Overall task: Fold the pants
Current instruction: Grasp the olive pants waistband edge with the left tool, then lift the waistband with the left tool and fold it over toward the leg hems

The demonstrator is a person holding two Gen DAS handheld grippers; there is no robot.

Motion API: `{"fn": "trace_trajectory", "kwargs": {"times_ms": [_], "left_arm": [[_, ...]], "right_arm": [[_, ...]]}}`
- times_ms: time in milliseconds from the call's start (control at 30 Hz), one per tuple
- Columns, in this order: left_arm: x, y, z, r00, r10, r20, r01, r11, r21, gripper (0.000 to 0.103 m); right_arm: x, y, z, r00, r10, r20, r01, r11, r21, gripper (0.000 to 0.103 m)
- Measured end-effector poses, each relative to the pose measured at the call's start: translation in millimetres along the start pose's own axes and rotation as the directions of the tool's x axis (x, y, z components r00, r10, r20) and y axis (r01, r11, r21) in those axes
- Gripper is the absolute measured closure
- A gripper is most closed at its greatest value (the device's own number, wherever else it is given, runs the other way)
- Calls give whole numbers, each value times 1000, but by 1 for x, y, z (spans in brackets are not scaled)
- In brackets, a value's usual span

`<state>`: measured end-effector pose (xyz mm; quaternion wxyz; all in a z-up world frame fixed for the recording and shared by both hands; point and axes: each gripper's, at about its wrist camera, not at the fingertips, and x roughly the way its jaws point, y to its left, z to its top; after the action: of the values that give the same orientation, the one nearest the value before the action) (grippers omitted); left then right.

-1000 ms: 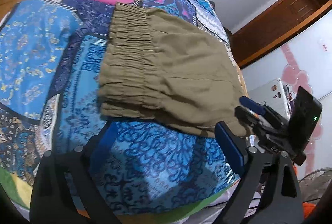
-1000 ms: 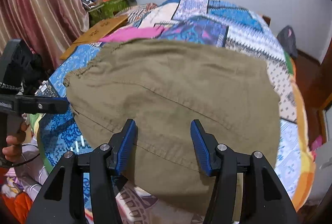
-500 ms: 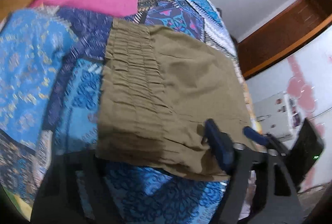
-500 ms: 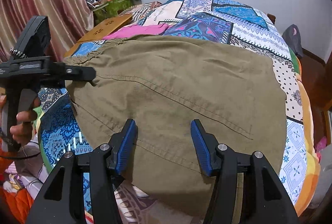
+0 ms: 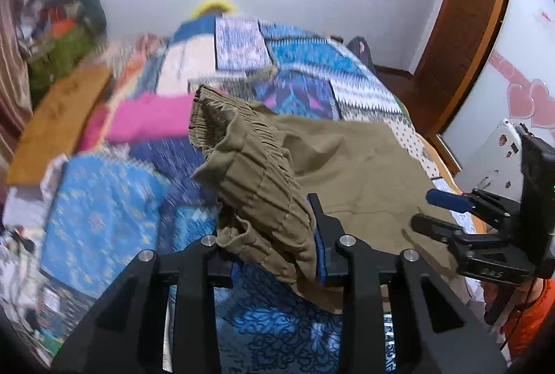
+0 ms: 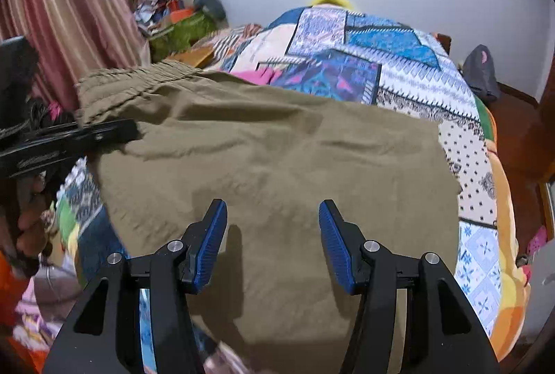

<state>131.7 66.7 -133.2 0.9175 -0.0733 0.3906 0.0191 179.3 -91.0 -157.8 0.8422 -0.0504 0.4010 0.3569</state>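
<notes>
Left gripper point(image 5: 274, 235) angled down, jaws just closing, clamped on olive pants point(image 5: 353, 166) waistband, lifted off patchwork bedspread point(image 5: 104, 214). Right gripper point(image 6: 272, 242) jaws apart over pants. Pink garment point(image 5: 149, 120) at 10 o'clock, clear only in left view.

Pants point(image 5: 263, 186) hide the left gripper's point(image 5: 274, 256) fingertips.

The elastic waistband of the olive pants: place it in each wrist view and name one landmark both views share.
Left wrist view: the waistband is at centre, bunched and lifted, pinched in the left tool.
Right wrist view: the waistband lies upper left, above the left tool entering from the left edge.
Shared landmark: the pink cloth just beyond the pants.
</notes>
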Motion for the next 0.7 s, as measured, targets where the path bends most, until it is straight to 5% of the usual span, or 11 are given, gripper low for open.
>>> {"fn": "trace_trajectory", "kwargs": {"times_ms": [267, 467, 700], "left_arm": [[-42, -18, 10, 989, 59, 138, -75, 991, 110, 75], [-46, -49, 10, 979, 84, 186, -125, 968, 218, 75], [-43, -71, 19, 983, 38, 178, -84, 963, 255, 75]], "right_arm": [[36, 41, -5, 990, 79, -113, -90, 991, -94, 51], [31, 43, -9, 986, 126, -110, -136, 986, -95, 51], [-16, 4, -28, 999, 22, -38, -24, 999, -47, 51]]}}
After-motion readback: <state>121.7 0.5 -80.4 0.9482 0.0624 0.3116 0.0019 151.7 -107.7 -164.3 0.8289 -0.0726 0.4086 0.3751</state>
